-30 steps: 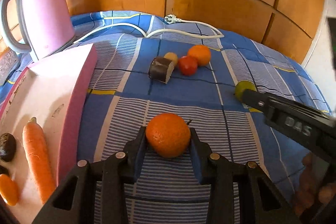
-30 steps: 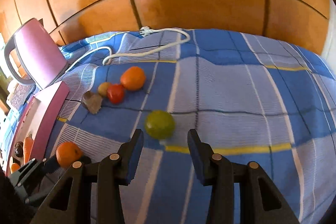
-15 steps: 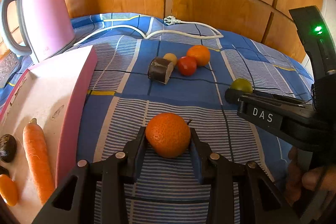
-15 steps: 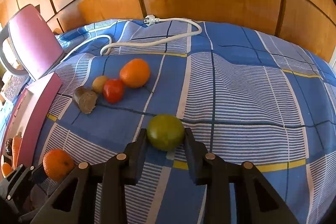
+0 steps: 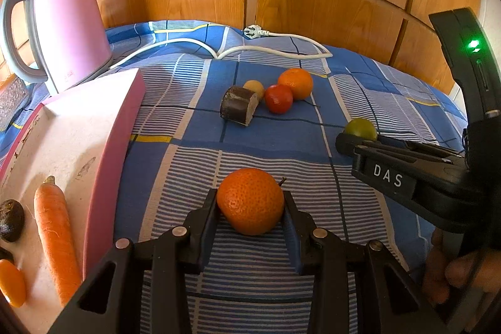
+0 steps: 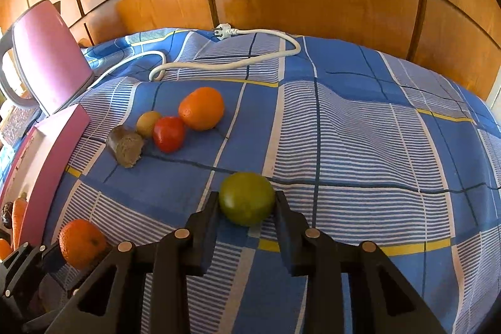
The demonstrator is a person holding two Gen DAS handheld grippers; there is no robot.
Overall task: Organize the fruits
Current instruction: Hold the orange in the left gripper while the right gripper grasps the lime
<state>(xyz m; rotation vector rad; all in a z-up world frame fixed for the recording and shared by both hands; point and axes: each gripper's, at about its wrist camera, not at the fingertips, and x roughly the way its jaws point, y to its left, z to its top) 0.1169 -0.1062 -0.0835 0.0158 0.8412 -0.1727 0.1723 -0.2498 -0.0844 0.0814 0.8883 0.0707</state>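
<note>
- Your left gripper (image 5: 250, 205) is clamped on the orange (image 5: 250, 201), down on the blue checked bedspread (image 5: 281, 146) right next to the pink tray (image 5: 103, 146).
- Your right gripper (image 6: 246, 205) has just been closing, and its pads now squeeze the green fruit (image 6: 246, 202), which sits on the bedspread.
- A second orange (image 6: 202, 108), a tomato (image 6: 169, 133), a small yellow fruit (image 6: 147, 123) and a brown chunk (image 6: 125, 148) sit bunched up farther back.
- The tray holds a carrot (image 5: 56, 240).

Both matte black plastic two-finger grippers (image 5: 250, 208) (image 6: 247, 205) carry round silver screws; the right one bears white "DAS" lettering and a green light.
</note>
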